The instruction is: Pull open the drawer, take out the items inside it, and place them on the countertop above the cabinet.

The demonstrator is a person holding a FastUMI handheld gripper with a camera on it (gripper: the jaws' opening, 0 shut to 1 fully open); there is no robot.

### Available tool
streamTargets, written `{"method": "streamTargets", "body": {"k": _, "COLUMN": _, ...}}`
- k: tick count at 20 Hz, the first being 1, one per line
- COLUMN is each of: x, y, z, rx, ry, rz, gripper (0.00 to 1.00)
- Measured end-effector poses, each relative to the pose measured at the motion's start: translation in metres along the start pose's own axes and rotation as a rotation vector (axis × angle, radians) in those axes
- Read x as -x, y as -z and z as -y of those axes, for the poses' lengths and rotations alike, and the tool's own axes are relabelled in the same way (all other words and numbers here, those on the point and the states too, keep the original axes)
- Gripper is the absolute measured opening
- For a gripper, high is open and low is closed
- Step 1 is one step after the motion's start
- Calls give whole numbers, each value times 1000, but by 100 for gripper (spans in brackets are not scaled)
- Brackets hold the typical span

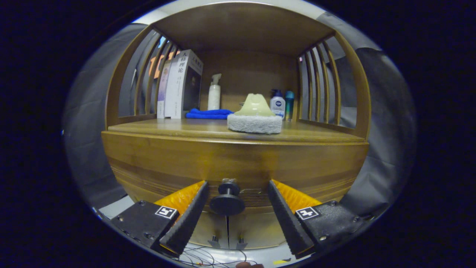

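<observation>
A wooden cabinet (234, 163) faces the camera. The gripper (236, 193) has its fingers spread apart on either side of the dark round drawer knob (227, 201), neither seeming to touch it. The drawer front (167, 167) looks closed, though the fisheye curve makes this hard to judge. Above the knob, on the countertop (193, 128), sit a scrubbing pad with a pale handle (255, 117), a folded blue cloth (209, 113), upright books (182, 85), and bottles (278, 106) at the back

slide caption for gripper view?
Open gripper straddles round black drawer knob of wooden cabinet, not yet gripped.
</observation>
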State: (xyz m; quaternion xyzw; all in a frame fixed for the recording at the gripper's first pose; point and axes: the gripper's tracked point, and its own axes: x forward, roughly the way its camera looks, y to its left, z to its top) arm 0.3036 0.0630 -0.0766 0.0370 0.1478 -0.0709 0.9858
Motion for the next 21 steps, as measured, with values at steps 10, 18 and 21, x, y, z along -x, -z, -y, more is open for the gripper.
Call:
{"method": "streamTargets", "body": {"k": 10, "x": 189, "y": -37, "z": 92, "rx": -32, "ry": -76, "rz": 207, "gripper": 100}}
{"method": "streamTargets", "body": {"k": 18, "x": 300, "y": 20, "z": 136, "rx": 72, "ry": -87, "rz": 220, "gripper": 100}}
{"method": "streamTargets", "body": {"k": 21, "x": 309, "y": 1, "z": 132, "rx": 59, "ry": -110, "rz": 260, "gripper": 100}}
